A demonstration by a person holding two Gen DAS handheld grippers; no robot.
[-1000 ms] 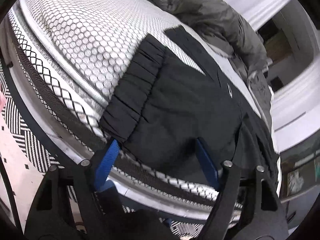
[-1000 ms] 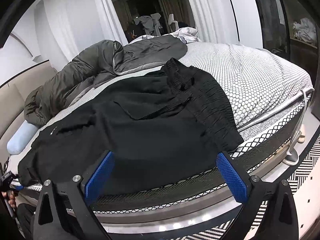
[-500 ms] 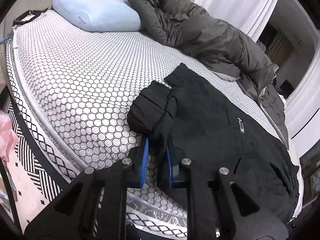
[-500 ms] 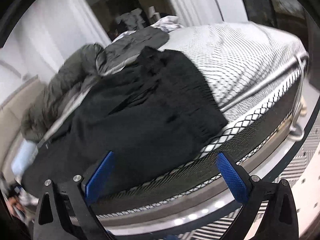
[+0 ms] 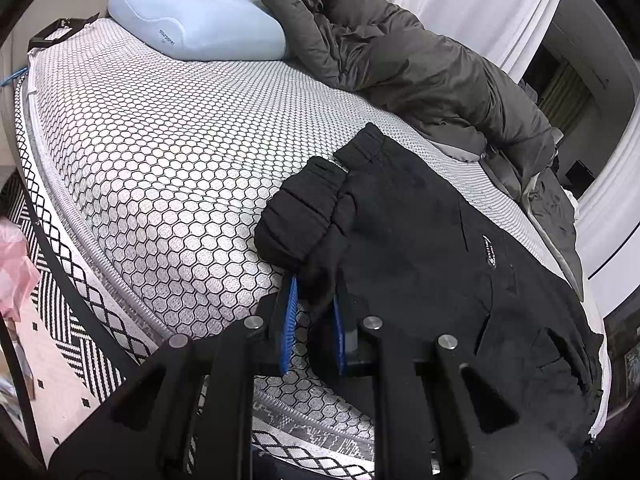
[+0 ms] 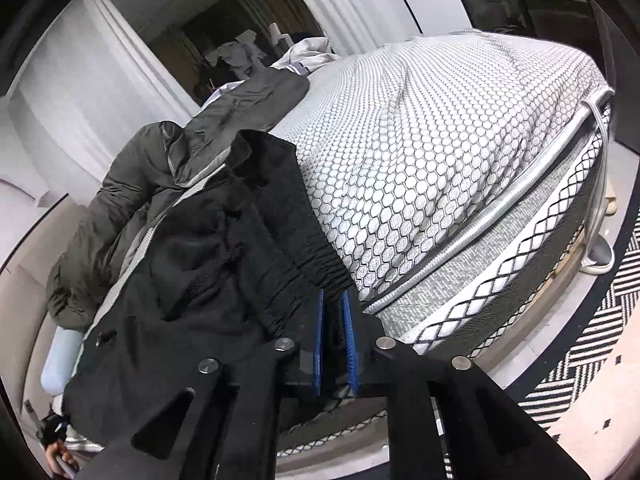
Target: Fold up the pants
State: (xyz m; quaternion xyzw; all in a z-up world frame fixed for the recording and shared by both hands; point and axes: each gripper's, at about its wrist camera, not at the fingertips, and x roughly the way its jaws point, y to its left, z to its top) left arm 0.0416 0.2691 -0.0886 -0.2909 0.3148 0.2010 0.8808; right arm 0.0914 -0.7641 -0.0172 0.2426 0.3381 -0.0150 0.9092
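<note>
Black pants [image 5: 420, 248] lie lengthwise along the near side of the bed. My left gripper [image 5: 314, 292] is shut on the gathered elastic end nearest it, and that end is bunched and raised a little off the mattress [image 5: 160, 152]. In the right wrist view the pants [image 6: 192, 280] run off to the left. My right gripper [image 6: 334, 300] is shut on the near corner of the ribbed elastic band, right at the bed's edge, with black cloth pinched between the blue pads [image 6: 318, 344].
A light blue pillow [image 5: 200, 24] and a rumpled grey duvet [image 5: 400, 60] lie at the back of the bed. White honeycomb mattress [image 6: 440, 140] stretches to the right. A black-and-white rug [image 6: 580, 340] covers the floor, and a pink bag [image 5: 12, 264] sits at the left.
The left gripper closed on the pants' end, lifted it, then held still. The right gripper swung in toward the elastic band's corner and went from wide open to shut on it.
</note>
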